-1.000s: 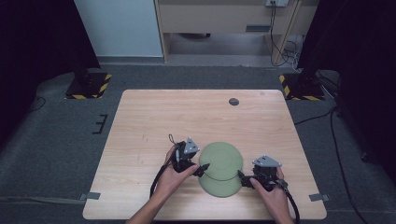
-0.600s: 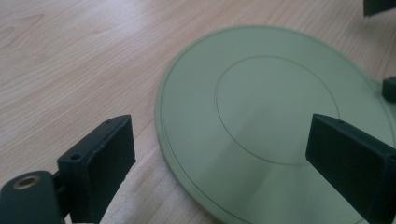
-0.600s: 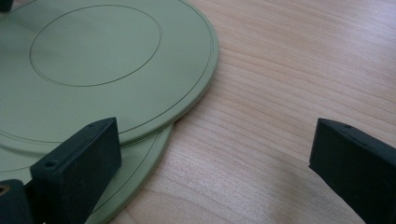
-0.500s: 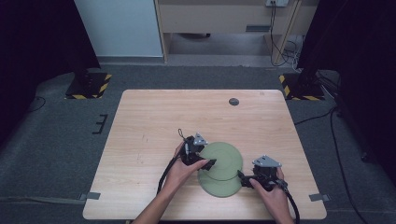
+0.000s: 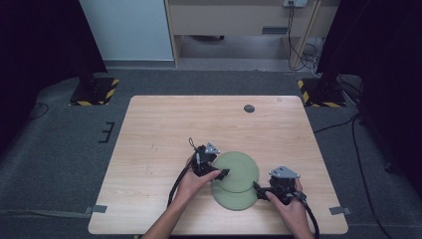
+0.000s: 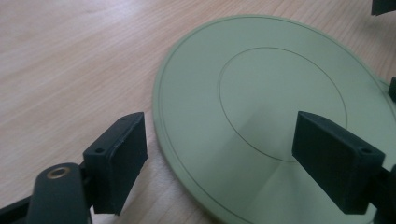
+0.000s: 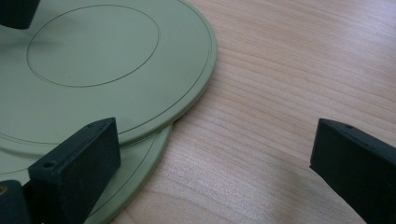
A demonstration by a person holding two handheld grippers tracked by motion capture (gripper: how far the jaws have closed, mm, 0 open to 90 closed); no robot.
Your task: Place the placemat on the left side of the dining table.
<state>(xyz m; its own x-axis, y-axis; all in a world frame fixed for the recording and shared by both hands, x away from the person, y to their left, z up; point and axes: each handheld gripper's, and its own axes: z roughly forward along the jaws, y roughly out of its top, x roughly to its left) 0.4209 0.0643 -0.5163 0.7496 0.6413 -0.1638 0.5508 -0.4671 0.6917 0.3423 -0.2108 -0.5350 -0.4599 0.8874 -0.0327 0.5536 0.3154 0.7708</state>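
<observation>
High view, our left tool (image 5: 219, 174) and right tool (image 5: 259, 189) both gaping, empty, flanking two overlapping green plates (image 5: 237, 171) on the surface (image 5: 159, 129).

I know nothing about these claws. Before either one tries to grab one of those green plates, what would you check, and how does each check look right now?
1. Left claw open: ok, its jaws stand wide apart.
2. Left claw lined up on the upper plate: ok, the rim lies between its jaws.
3. Right claw open: ok.
4. Right claw lined up: not ok, mostly bare table lies between its jaws.
5. Plates separate: not ok, the upper plate overlaps the lower plate.
6. Plates gripped yet: cannot tell about contact; no jaw has closed.
</observation>
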